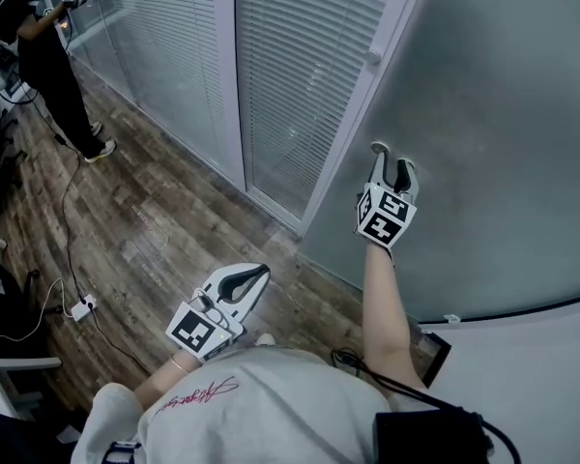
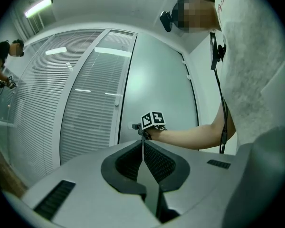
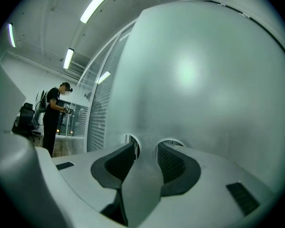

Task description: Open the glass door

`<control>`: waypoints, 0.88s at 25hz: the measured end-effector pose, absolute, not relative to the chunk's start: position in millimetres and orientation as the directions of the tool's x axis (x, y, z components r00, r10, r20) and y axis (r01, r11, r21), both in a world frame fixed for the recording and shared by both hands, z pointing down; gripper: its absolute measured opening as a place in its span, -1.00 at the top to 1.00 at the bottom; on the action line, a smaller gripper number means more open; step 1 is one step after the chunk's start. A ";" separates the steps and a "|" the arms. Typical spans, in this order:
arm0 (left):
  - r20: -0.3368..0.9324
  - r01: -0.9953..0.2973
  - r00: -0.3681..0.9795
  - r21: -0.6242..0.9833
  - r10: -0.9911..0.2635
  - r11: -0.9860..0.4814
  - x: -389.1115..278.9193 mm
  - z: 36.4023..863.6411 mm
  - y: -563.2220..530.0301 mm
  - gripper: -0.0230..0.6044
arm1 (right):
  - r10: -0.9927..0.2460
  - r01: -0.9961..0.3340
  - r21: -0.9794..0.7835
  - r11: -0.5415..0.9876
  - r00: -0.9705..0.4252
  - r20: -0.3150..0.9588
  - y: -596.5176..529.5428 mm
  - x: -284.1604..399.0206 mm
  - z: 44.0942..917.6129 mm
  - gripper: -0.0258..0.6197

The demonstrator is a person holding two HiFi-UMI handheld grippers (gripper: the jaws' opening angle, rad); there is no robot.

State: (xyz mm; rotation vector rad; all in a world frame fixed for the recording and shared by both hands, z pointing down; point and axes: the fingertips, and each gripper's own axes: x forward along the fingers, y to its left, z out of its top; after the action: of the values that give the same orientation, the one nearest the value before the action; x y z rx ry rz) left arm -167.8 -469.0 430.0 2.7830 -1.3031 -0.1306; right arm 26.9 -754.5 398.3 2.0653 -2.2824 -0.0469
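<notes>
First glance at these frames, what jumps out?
The big frosted glass door fills the right of the head view. The right gripper is held up to it, jaws apart and empty, tips very close to the glass. The left gripper hangs low near the person's body, jaws together. At far top left, another person in black stands on the wood floor beside the blinds.
</notes>
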 end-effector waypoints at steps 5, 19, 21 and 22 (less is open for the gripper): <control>-0.048 -0.767 0.633 0.099 -0.773 -0.634 -168.0 432.0 -474.8 0.85 | -0.998 -0.998 0.044 0.052 -0.051 0.020 -770.5 29.8 397.3 0.48; -0.060 -0.770 0.627 0.103 -0.776 -0.630 -176.1 433.4 -472.3 0.85 | -1.000 -1.000 0.004 -0.015 0.015 -0.013 -765.1 32.4 397.9 0.52; -0.067 -0.768 0.630 0.099 -0.774 -0.633 -178.4 428.0 -471.1 0.85 | -1.000 -1.000 0.007 -0.020 0.020 -0.012 -761.4 31.2 396.1 0.51; -0.067 -0.765 0.633 0.096 -0.771 -0.637 -179.3 426.2 -470.5 0.85 | -1.000 -1.000 0.008 -0.023 0.023 -0.012 -759.5 30.6 395.6 0.51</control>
State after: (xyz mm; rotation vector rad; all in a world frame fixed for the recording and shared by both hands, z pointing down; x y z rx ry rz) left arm -179.3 -470.5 426.2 2.7859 -1.3115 -0.1575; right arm 30.6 -759.5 395.6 2.2490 -2.1968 -0.0219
